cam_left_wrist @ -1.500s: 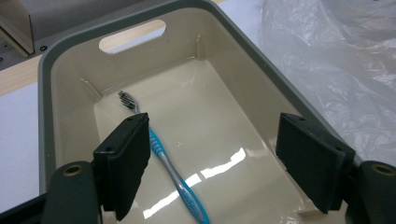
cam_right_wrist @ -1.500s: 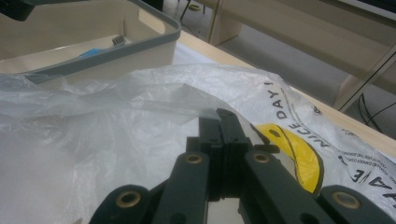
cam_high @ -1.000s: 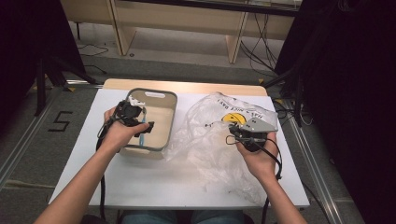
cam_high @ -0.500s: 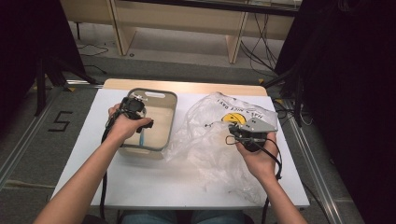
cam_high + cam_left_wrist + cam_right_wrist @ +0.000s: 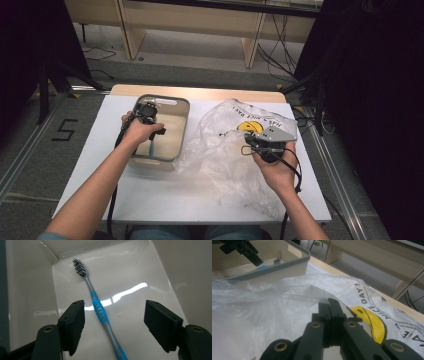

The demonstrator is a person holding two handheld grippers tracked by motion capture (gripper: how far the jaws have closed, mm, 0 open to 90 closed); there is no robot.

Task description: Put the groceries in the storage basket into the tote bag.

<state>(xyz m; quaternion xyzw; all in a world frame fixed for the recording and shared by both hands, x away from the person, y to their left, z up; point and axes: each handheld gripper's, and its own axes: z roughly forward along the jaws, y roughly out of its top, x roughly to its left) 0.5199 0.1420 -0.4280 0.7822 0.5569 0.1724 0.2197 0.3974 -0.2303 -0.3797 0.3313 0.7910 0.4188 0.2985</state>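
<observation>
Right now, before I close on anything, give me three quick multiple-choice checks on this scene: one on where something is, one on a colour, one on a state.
1. Where does the toothbrush lie?
A. On the bin's floor
B. Inside the plastic bag
C. On the bare table

2. What colour is the toothbrush's grip?
A. Red
B. Blue
C. Green

3. How does the right gripper stand?
A. Jaws wide apart over the bin
B. Jaws shut on the plastic bag
C. Jaws shut on the toothbrush

Key: 1 A, the left gripper view shows it flat on the glossy floor between the open jaws of the left gripper, which have just been closing, untouched. 2 B, the ribbed grip is blue on a grey handle. 3 B, the right gripper view shows the jaws together at a fold of bag film.
</observation>
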